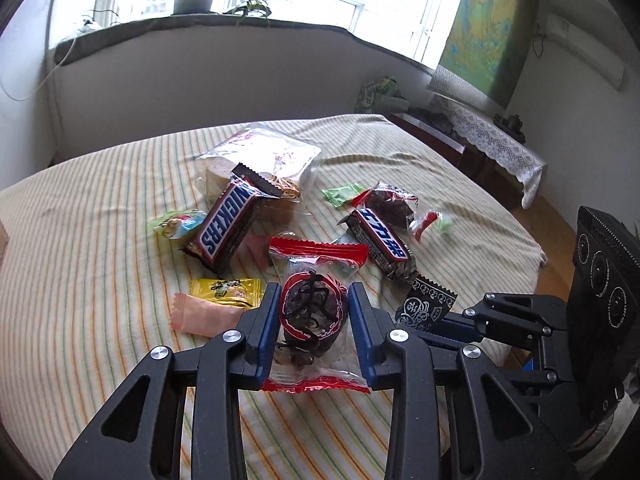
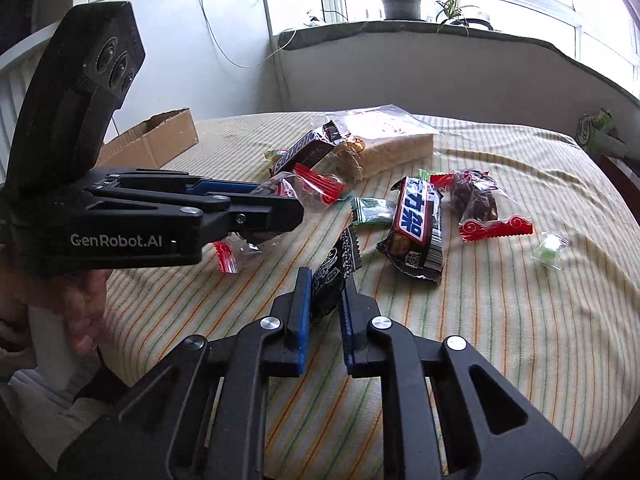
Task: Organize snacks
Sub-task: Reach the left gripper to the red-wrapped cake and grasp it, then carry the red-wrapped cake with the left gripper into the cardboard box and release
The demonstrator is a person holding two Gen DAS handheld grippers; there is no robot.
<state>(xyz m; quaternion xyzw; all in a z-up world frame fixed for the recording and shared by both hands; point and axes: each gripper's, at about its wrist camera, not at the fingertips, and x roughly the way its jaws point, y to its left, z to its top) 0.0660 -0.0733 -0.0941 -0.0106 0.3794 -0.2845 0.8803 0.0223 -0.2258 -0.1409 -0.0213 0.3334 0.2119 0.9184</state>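
SNICKERS: brown bar wrapper [image 1: 228, 225] | GenRobot.AI: side of left tool [image 2: 280, 216]

Left wrist view: Snickers bar [image 1: 227, 227] leans on bread bag [image 1: 262, 164] at 12 o'clock; yellow packet [image 1: 225, 290] at 9; second Snickers bar [image 1: 380, 242] at 2, all on bedspread [image 1: 100, 240].

Cardboard box [image 2: 154, 142] half hidden behind left gripper [image 2: 276, 210] — black sachet [image 2: 334, 276] lower end hidden between right gripper's pads.
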